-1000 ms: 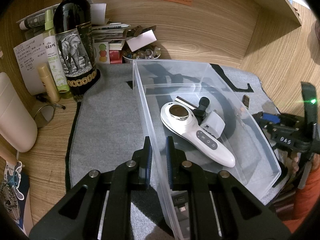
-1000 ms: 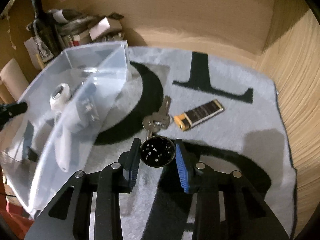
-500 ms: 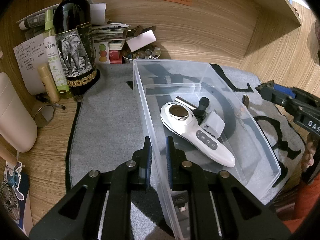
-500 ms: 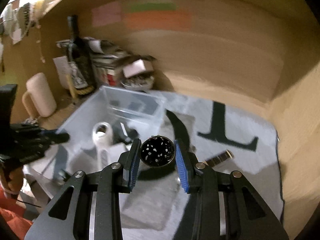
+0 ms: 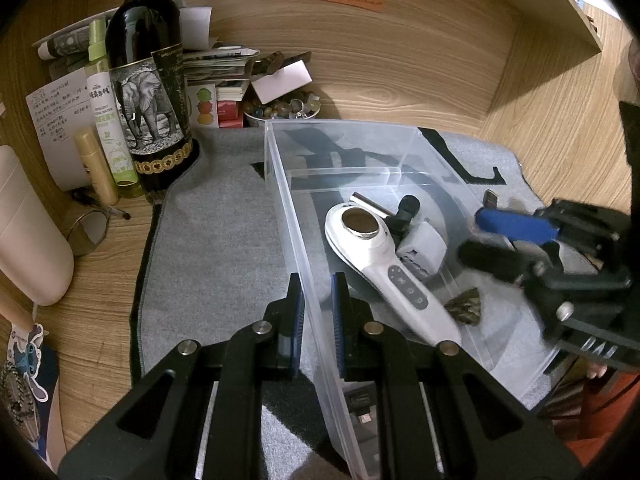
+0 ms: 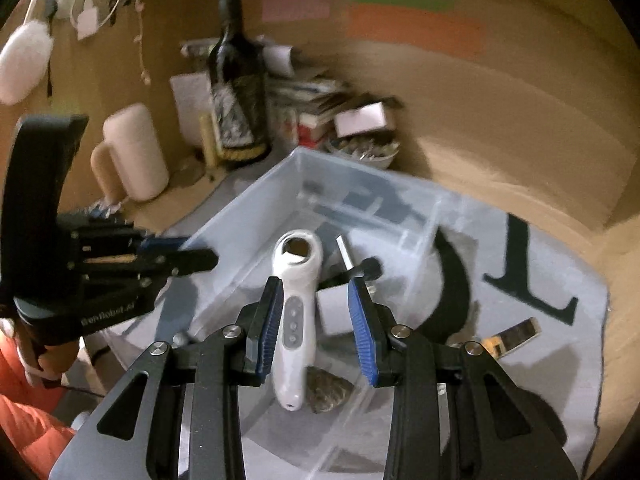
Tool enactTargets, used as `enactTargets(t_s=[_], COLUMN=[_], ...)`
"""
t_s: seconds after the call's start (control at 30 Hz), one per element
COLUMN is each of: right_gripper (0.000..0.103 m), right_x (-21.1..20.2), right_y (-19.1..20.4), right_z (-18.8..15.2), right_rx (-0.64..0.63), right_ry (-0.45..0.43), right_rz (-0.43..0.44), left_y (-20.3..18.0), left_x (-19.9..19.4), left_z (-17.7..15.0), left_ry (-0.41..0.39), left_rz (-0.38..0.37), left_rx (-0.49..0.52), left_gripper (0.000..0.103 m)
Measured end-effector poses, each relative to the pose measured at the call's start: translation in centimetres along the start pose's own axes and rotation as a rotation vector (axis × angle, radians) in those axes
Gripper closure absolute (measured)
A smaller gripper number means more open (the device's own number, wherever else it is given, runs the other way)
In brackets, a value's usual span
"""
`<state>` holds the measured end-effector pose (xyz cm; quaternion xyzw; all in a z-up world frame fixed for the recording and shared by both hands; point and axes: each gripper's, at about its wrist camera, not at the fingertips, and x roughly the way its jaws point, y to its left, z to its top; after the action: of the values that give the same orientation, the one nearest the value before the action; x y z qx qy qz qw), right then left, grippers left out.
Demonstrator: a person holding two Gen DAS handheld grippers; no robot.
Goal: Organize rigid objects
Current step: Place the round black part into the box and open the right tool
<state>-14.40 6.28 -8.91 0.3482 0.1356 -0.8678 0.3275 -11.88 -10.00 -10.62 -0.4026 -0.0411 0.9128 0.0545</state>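
Observation:
A clear plastic bin (image 5: 404,136) (image 6: 256,184) stands on a grey mat. My left gripper (image 5: 317,312) is shut on the bin's near-left wall. In the bin lie a white handheld device (image 5: 384,268) (image 6: 296,320), a grey-white adapter (image 5: 422,248), a black-tipped metal piece (image 5: 406,206) and the round speckled object (image 5: 466,306) (image 6: 328,394). My right gripper (image 6: 316,326) is open and empty, above the bin's near end; it also shows in the left wrist view (image 5: 508,240). A lighter (image 6: 514,336) lies on the mat outside the bin.
A dark wine bottle (image 5: 150,92), a green spray bottle (image 5: 106,112), a cream tube (image 5: 96,166), papers and a bowl of trinkets (image 5: 284,110) crowd the back left corner. A beige jug (image 6: 134,152) stands left. Wooden walls close the back and right.
My right gripper carried the round speckled object from the mat over the bin, opened and let it go; it now lies in the bin. My left gripper has not moved.

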Motion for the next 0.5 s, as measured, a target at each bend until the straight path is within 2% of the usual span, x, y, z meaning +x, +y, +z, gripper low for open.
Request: enactTargets(t_s=[0.17,0.33,0.4,0.5], right_gripper=[0.072,0.070,0.054,0.044], right_x=[1.0,-0.1,-0.9,-2.1], right_y=[0.7,0.3,-0.5,-1.8], right_z=[-0.5,-0.1,0.1,0.4], right_rx=[-0.014,-0.009,0.011,0.040], right_ry=[0.041,0.015,-0.011,-0.055], right_rz=[0.011,-0.024,-0.054,-0.109], left_y=[0.0,0.0,0.1,0.1], left_x=[0.0,0.0,0.0,0.0], left_z=[0.0,0.0,0.0,0.0], left_ry=[0.001,0.001,0.001,0.001], left_rz=[0.000,0.000,0.000,0.000], left_rx=[0.000,0.000,0.000,0.000], left_gripper=[0.091,0.091,0.091,0.091])
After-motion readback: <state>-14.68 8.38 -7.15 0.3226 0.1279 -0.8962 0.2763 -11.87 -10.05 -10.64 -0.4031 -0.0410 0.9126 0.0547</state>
